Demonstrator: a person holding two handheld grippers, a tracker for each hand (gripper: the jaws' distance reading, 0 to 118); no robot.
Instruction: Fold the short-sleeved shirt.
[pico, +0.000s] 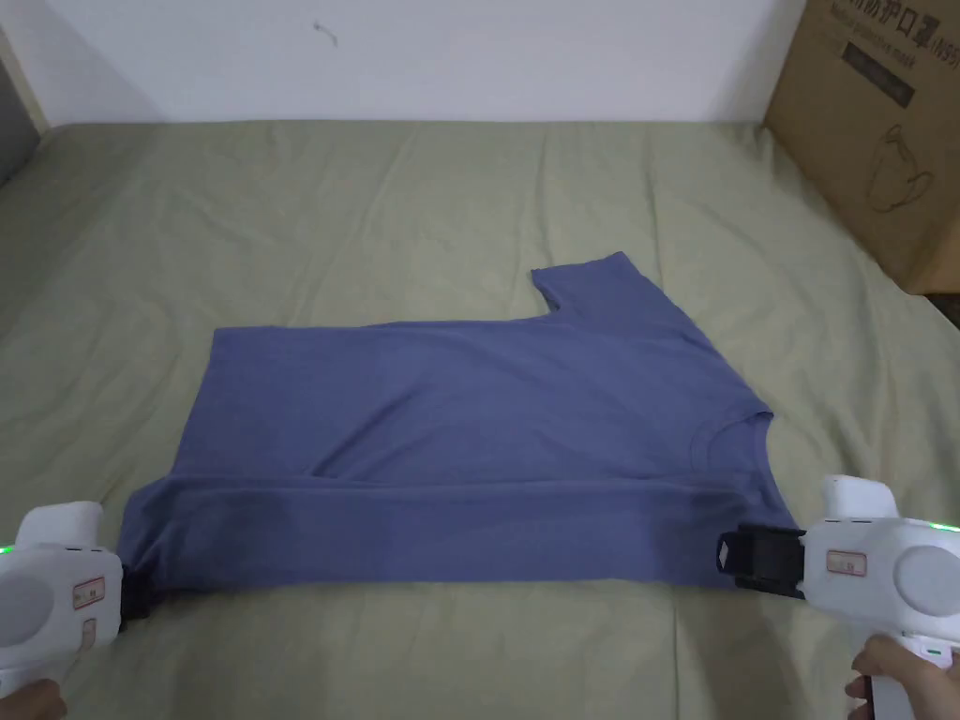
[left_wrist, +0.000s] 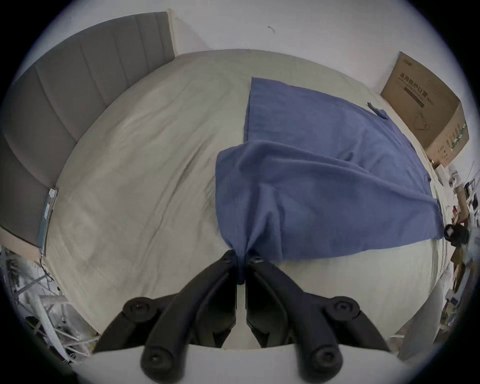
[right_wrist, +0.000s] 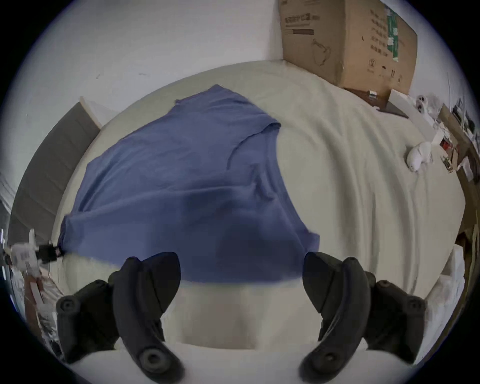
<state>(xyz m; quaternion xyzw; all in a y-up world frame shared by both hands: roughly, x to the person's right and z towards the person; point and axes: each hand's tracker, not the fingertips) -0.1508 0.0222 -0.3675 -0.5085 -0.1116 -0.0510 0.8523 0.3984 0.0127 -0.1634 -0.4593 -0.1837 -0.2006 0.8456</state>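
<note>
A blue short-sleeved shirt (pico: 469, 441) lies spread on the pale green bed sheet (pico: 375, 206) in front of me, its near long edge folded over into a band, one sleeve pointing toward the white wall (pico: 469, 47) and the neckline toward my right. My left gripper (left_wrist: 241, 262) sits at the near left corner of the shirt, jaws pressed together on a bunched pinch of the blue cloth, which rises from the sheet to the tips. My right gripper (right_wrist: 241, 270) hovers at the near right corner, jaws spread wide, the cloth's edge showing between them but not pinched. In the head view, a hand (pico: 905, 680) grips the right tool's handle. A cardboard box (pico: 881, 131) stands at the bed's far right corner, and a grey padded headboard (left_wrist: 78, 91) lines the left side.
</note>
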